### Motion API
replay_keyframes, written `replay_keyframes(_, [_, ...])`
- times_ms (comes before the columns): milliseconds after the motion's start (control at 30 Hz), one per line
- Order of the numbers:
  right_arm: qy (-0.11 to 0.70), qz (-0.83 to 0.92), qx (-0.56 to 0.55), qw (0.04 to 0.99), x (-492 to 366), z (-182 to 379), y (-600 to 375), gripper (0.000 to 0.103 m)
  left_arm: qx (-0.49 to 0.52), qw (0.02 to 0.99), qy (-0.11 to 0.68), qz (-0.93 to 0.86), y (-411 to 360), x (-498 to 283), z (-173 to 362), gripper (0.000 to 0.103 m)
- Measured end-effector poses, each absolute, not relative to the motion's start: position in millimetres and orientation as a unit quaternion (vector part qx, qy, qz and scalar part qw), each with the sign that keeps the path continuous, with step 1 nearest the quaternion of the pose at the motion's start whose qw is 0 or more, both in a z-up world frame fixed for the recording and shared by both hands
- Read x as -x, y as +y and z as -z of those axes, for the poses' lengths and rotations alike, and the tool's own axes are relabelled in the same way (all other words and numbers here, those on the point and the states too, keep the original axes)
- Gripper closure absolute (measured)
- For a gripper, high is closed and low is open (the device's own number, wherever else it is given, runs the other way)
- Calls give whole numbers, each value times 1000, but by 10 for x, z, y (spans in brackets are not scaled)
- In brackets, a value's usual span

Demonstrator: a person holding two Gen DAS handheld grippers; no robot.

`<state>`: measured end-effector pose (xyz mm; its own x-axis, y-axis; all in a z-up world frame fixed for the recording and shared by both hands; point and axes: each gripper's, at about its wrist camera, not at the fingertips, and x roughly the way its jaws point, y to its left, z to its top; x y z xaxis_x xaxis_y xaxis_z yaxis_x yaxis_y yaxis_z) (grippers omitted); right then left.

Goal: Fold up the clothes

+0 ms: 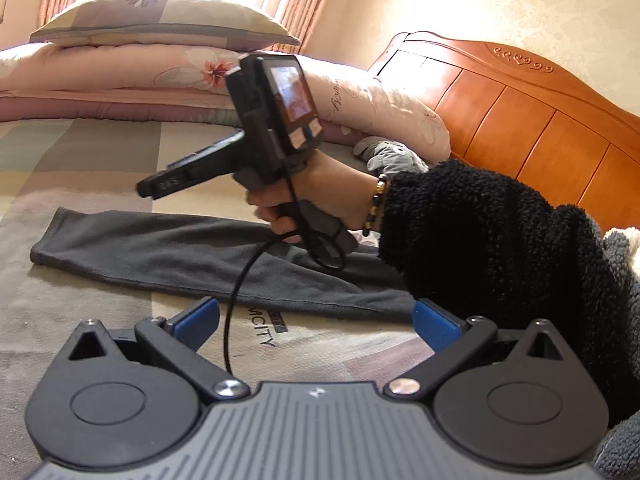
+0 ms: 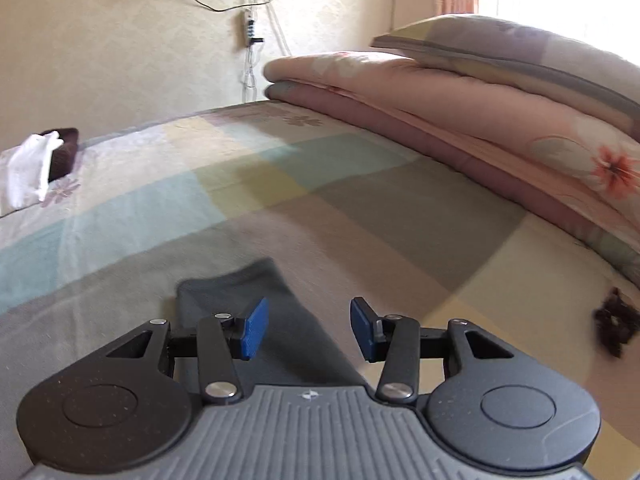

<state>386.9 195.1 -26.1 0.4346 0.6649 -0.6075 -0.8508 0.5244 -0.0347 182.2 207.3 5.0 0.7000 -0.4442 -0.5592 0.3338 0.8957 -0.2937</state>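
A dark grey garment [image 1: 192, 256] lies flat on the bed as a long narrow strip, running left to right. My left gripper [image 1: 316, 324] hovers just in front of the strip's near edge, open wide and holding nothing. In that same view a hand holds my right gripper [image 1: 147, 191] above the strip, fingers pointing left. The right wrist view shows my right gripper [image 2: 309, 330] open and empty above one end of the garment [image 2: 244, 284]. A black fleece sleeve [image 1: 480, 240] hides the strip's right end.
The bed has a checked pastel sheet [image 2: 360, 184]. Folded quilts [image 2: 460, 120] topped by a pillow [image 1: 160, 20] lie along the far side, with a wooden headboard [image 1: 520, 120] to the right. A tissue box [image 2: 56, 156] and a small dark object [image 2: 612, 320] lie on the sheet.
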Motion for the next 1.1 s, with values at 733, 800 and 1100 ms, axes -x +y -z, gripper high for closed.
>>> replay_keyframes(733, [322,-404,208,831,-2531,703,-87,66,131,900,390,147,1982,-2298,434,1])
replay_keyframes(800, [313,-401,250,824,-2448,813,71,65,132,901,386,147,1990,-2280,421,1])
replay_keyframes(1100, [314,-423,267,807,-2275,823,155,96,130,898,387,166,1930,-2306,433,1])
